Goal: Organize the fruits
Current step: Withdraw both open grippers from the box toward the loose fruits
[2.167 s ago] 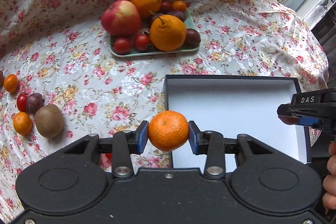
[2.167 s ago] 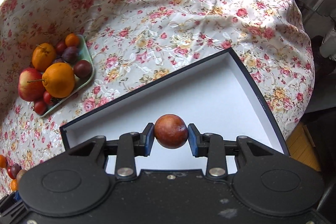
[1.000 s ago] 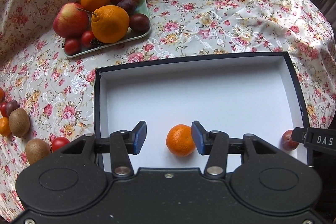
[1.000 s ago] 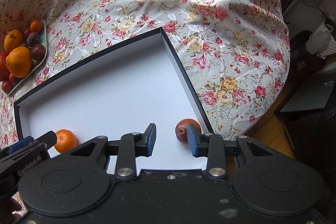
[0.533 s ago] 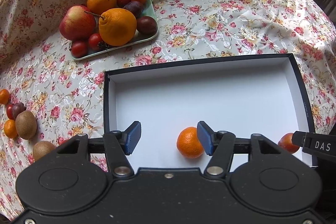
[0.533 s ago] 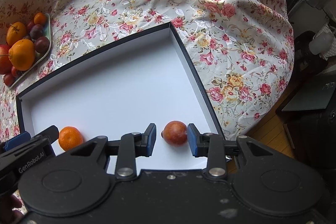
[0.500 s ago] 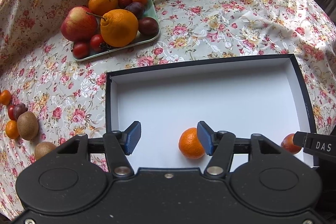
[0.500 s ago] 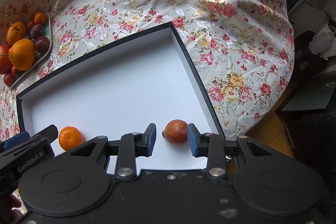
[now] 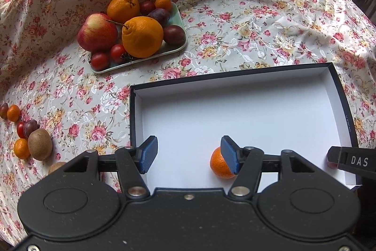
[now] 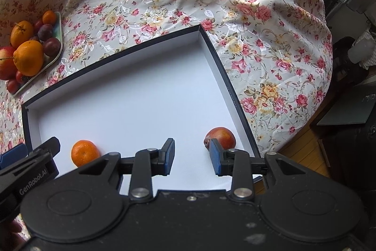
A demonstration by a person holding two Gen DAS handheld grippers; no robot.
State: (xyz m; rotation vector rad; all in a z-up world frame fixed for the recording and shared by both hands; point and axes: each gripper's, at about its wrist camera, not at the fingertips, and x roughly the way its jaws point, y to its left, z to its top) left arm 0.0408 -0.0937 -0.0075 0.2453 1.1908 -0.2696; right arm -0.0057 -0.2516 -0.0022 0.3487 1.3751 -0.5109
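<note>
On the flowered tablecloth (image 9: 235,22) sits a shallow black box (image 9: 343,107) with a white floor, and both fruits just set down lie inside it near its near edge. The mandarin (image 9: 218,166) rests on the white floor, partly hidden behind the right pad of the left gripper (image 9: 189,154). That gripper's jaws have just been opening and now stand wide apart, with nothing pressed between them; the mandarin lies beyond the right pad, not gripped. The right gripper (image 10: 192,154) is likewise released, its blue pads apart over bare white floor. The reddish plum (image 10: 221,134) lies by the box's right wall, just behind that gripper's right pad and free of it.

Beyond the box's far left corner stands a pale green tray (image 9: 181,22) heaped with fruit: a red apple (image 9: 97,32), two large oranges (image 9: 142,37), dark plums and small tomatoes. Well off to the left, loose on the cloth, lie a kiwi (image 9: 40,144), small oranges and another dark plum. From the right wrist view, the left gripper's black body crosses the lower left corner, beside the mandarin. Past the table's right edge a wooden floor (image 10: 303,152) and dark furniture show.
</note>
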